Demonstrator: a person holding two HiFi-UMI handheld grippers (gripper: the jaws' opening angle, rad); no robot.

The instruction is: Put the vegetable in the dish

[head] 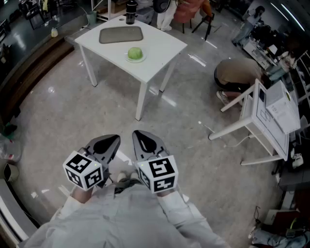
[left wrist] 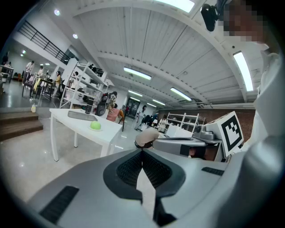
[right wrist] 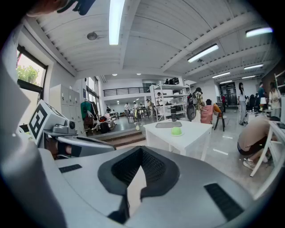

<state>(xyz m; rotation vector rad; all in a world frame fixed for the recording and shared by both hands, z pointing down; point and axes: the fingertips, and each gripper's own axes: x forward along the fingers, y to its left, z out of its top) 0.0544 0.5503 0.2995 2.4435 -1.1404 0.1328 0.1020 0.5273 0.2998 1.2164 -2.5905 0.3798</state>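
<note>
A round green vegetable (head: 135, 52) rests on a small pale green plate on the white table (head: 160, 46) far ahead of me. Behind it lies a flat grey dish (head: 121, 35). The vegetable (left wrist: 95, 126) shows small and distant in the left gripper view, and the same vegetable (right wrist: 177, 131) in the right gripper view. My left gripper (head: 112, 140) and right gripper (head: 140, 135) are held side by side close to my body, over the floor, well short of the table. Both are shut with nothing between the jaws.
A black bottle (head: 131, 12) stands at the table's far edge. To the right a person (head: 237, 77) crouches beside a tipped white desk (head: 264, 116). Polished grey floor lies between me and the table. Steps (head: 29, 68) run along the left.
</note>
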